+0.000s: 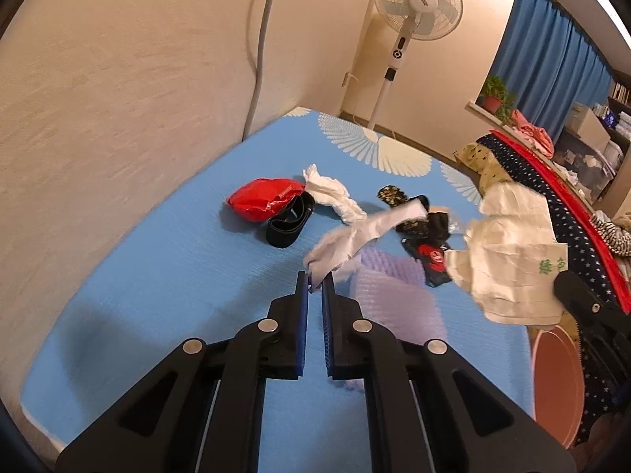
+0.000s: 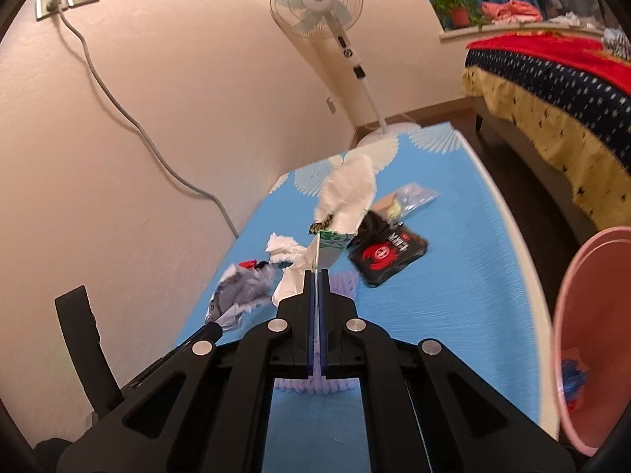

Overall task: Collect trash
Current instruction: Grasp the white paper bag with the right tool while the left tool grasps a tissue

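My left gripper (image 1: 315, 280) is shut on a crumpled white paper (image 1: 347, 238), held just above the blue mat (image 1: 165, 276). My right gripper (image 2: 316, 276) is shut on a white paper bag with green print (image 2: 347, 201), lifted above the mat (image 2: 453, 276); the bag also shows in the left wrist view (image 1: 508, 252). On the mat lie a red wrapper (image 1: 262, 197), a black band (image 1: 288, 222), a white tissue (image 1: 331, 193), a black packet with a red crab (image 2: 388, 256), a clear plastic bag (image 2: 410, 199) and a purple foam sheet (image 1: 394, 299).
A pink bin (image 2: 591, 335) stands right of the mat, with something blue inside. A standing fan (image 2: 323, 4) is at the far end by the wall. A bed with starry cover (image 2: 552, 79) is at the right. A cable runs down the left wall.
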`<state>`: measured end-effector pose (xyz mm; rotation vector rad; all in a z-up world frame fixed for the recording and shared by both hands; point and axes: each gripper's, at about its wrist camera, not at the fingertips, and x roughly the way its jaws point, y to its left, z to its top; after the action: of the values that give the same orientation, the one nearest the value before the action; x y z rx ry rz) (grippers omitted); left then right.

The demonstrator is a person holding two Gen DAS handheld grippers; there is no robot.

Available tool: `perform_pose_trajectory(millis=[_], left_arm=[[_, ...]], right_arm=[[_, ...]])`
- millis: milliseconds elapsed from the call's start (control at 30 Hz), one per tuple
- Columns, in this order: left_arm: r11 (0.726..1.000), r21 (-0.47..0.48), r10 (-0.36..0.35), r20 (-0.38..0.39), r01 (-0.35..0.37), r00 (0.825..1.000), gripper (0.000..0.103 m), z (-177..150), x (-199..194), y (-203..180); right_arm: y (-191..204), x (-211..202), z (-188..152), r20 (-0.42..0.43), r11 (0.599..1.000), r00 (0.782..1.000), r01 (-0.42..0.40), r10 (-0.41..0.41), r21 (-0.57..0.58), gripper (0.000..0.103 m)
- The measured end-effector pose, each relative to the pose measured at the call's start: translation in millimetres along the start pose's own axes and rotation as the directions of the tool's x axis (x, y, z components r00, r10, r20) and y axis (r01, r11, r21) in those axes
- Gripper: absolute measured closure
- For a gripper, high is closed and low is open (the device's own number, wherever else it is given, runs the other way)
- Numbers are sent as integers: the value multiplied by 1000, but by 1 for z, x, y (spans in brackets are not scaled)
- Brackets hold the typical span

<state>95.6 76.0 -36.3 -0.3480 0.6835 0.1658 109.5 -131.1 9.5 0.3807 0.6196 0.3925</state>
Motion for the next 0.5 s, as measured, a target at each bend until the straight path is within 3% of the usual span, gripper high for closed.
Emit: perform_pose_trajectory(millis=[500], left_arm=[[997,57,-62,53,59,997,100,-5,-46,-13]], right_arm=[[-7,-71,3,66,989,990,128,-123,-75,101]])
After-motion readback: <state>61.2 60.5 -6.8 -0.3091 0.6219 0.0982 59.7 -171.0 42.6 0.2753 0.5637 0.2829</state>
